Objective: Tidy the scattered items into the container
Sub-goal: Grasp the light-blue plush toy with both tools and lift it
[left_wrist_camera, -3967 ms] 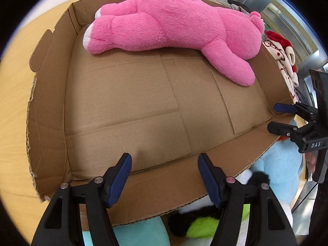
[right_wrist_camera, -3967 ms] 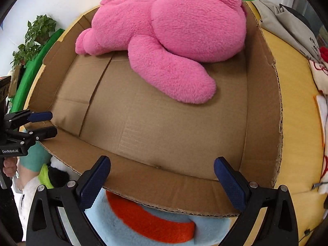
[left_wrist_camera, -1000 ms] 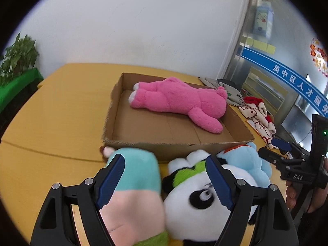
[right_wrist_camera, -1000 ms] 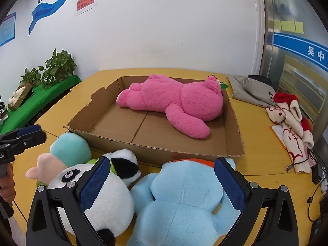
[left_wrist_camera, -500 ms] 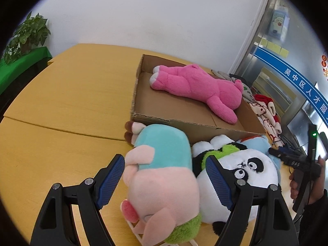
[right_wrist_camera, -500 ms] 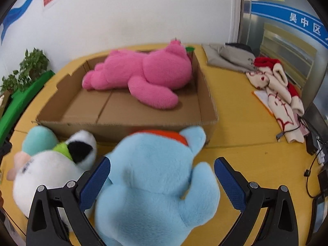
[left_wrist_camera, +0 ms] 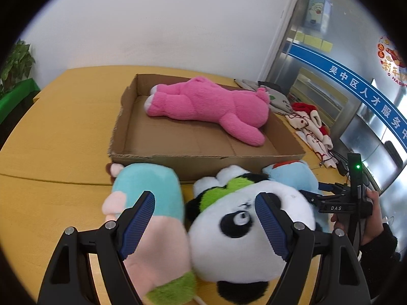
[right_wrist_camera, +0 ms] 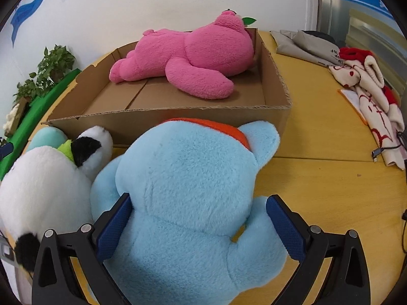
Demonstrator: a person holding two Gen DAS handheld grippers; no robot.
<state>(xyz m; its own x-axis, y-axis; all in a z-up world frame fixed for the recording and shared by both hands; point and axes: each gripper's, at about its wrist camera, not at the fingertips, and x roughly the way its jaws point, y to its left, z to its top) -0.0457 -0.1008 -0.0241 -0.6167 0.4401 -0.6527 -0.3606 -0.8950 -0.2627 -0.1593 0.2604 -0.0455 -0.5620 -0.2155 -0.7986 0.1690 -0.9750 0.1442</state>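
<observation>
Light-blue plush (right_wrist_camera: 188, 198) lies on the yellow table (right_wrist_camera: 330, 190), its orange-collared end touching the near wall of the cardboard box (right_wrist_camera: 157, 124); panda plush (left_wrist_camera: 244, 223) lies pressed against its side, and a teal-and-pink plush (left_wrist_camera: 150, 203) lies just beyond the panda, also hard by the box front. One pink plush (left_wrist_camera: 208, 106) already in the box, along the far wall; rest of the box floor bare. Step in hand, by my reading: reaching for the next toys, nothing lifted yet. Right gripper (right_wrist_camera: 198, 226) set low over the blue plush, jaws wide, body of the toy between the pads; left pad looks to brush the fur, but no squeeze evident, so not a grip. Left gripper (left_wrist_camera: 203, 223) wide open too, straddling the seam between teal plush and panda, holding nothing. Next move likely calls for the right jaws to close on the blue body, lift clear of the box wall, and set it down in the open floor in front of the pink one. Left must commit to one toy rather than pinch two. Clothing (right_wrist_camera: 361, 81) lies well apart on the table, right of the box.
</observation>
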